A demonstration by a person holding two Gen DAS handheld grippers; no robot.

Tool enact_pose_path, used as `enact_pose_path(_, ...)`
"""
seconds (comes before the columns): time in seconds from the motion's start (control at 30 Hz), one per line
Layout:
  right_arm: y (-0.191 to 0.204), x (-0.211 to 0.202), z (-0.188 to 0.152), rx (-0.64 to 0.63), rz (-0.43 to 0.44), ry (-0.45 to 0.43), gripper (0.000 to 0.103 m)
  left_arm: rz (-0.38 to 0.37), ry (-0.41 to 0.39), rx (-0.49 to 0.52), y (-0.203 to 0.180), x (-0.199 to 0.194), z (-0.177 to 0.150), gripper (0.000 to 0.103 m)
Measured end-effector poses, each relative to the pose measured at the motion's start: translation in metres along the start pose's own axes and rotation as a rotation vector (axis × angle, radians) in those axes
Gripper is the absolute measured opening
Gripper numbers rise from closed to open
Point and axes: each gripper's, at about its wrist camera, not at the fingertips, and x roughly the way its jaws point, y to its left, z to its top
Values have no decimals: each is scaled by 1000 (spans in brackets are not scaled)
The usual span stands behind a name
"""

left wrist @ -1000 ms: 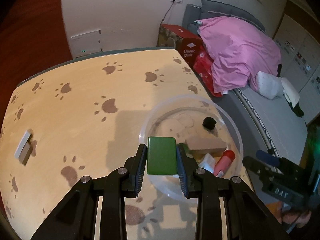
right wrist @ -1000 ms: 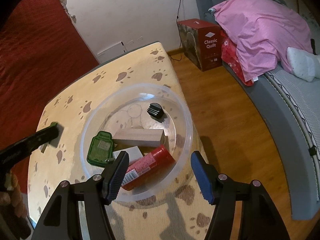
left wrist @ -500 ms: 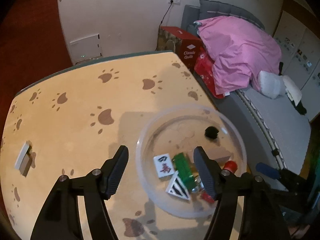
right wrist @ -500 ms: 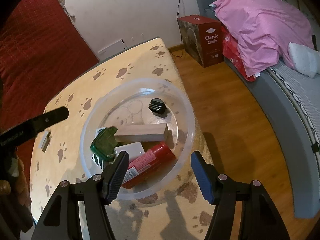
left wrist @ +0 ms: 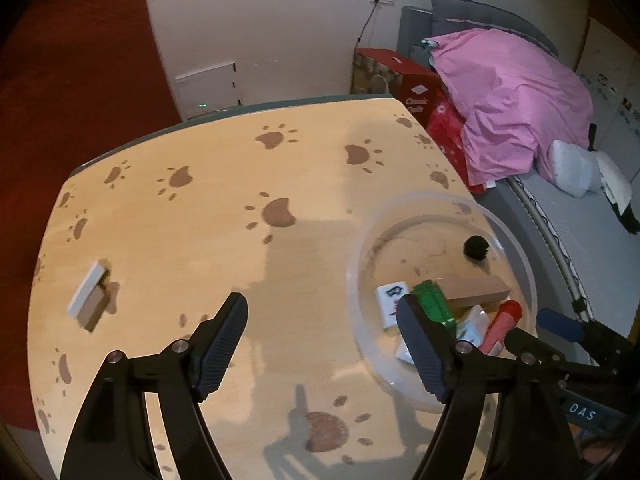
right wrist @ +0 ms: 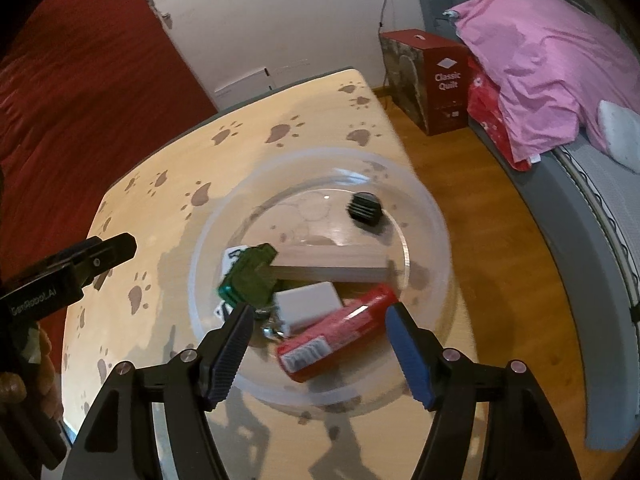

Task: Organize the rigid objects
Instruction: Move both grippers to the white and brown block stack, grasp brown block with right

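Tabletop (left wrist: 224,240): pale wood finish printed with brown paw marks, standing beside a bed (right wrist: 592,184).

Bowl (right wrist: 432,216): clear plastic, round, set near the tabletop's right edge. Contents as follows.
- Green block (right wrist: 250,276): lies tilted at the left side of the bowl, partly over a white tile (left wrist: 389,298) with a dark mark on its face.
- Wooden block (right wrist: 332,266): long, pale, lying across the middle.
- Red tube (right wrist: 340,330): on its side toward the near rim, label end facing the camera.
- White box (right wrist: 310,304): flat, between the wooden block and the red tube.
- Black cap (right wrist: 364,208): ribbed, alone at the far side of the bowl.

Small white and brown piece (left wrist: 90,300): on the tabletop, well apart from the bowl, toward the left edge.

Left claw (left wrist: 322,344): spread wide, holding nothing, poised over the tabletop with its right finger over the bowl's near-left rim.

Right claw (right wrist: 320,346): spread wide, holding nothing, above the near side of the bowl, over the red tube.

Bed: grey frame, pink quilt (right wrist: 560,64) heaped on it. Red carton (right wrist: 436,84) on the floor at the wall.
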Motion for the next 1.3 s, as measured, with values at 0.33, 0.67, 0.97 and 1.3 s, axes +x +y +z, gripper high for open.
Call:
enact_pose_path(0.33,41,6,-3,-62,30,15,75,40,-16,-39,37,-18,-10,80)
enact_pose_path(0.67,88,14,-8,-120,56,33,79,67,-15,-86,84,-32,-26,80)
enact_pose_path(0.97,137,32,-16,-180,80,66,80,106,14,-168,146,-37,-53,80)
enact_pose_path(1.3,214,71,-22,-304,125,118,82,164,44,-277,223,-42,-86,80)
